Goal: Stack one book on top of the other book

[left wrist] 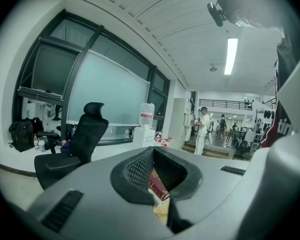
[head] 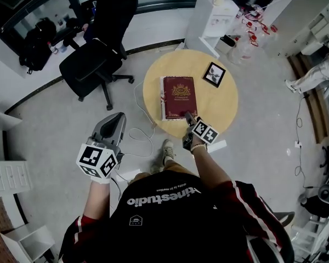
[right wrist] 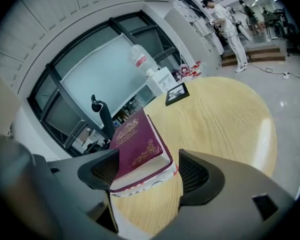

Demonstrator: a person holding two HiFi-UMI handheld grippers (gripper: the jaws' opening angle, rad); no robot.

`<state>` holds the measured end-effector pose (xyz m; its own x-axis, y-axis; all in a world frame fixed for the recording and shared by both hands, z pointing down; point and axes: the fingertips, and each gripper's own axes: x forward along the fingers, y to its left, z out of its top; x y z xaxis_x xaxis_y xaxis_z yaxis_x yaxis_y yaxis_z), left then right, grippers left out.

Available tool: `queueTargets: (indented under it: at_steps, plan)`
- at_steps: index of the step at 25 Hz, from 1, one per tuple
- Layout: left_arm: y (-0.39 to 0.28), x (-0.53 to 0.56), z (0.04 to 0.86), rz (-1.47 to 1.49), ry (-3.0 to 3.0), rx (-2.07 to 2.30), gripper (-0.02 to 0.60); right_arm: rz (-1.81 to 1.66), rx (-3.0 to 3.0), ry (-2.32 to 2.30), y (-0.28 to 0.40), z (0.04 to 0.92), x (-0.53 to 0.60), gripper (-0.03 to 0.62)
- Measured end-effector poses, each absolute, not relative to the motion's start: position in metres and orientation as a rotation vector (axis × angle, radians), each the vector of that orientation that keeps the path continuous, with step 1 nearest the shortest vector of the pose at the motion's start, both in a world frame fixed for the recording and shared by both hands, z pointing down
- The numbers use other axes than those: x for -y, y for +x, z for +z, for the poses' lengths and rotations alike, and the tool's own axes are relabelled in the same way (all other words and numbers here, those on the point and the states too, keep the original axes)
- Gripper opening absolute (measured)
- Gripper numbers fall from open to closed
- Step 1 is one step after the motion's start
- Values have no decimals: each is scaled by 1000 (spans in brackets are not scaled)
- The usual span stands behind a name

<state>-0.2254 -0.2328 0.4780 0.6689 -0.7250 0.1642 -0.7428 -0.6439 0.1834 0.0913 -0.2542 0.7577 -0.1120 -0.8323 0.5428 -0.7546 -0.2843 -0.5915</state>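
Note:
A maroon book (head: 179, 96) (right wrist: 137, 144) with gold ornament lies on top of a white book with a red edge (right wrist: 146, 185), both on the round wooden table (head: 222, 106) (right wrist: 225, 119). My right gripper (head: 189, 117) (right wrist: 147, 173) is at the stack's near end, open, with the books' near corner between its jaws; the right pad stands clear of them. My left gripper (head: 114, 126) (left wrist: 152, 176) hangs off the table to the left over the floor, its jaws together and holding nothing. In the left gripper view the books show only as a sliver past the jaws.
A small black picture frame (head: 214, 74) (right wrist: 176, 93) lies on the table's far side. A black office chair (head: 96, 59) (left wrist: 72, 149) stands to the left, a water dispenser (head: 211, 21) (left wrist: 145, 129) behind the table. A cable (head: 142, 131) runs on the floor. A person (head: 318, 73) stands far right.

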Motion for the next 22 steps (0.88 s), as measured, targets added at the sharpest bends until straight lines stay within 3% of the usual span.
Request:
queueTargets:
  at_steps: [12,17,22]
  plan:
    - [-202,238,467,48,2644,1247,17,-1161,-2239,-2090,124,721,275,367]
    - [-185,253,463,31,2608,1298,17,-1264,-2400,-1974,114,735,283,364]
    - [-161,259,470,50,2587,1316,17,-1436,-2453,-1781,100,758,271,259]
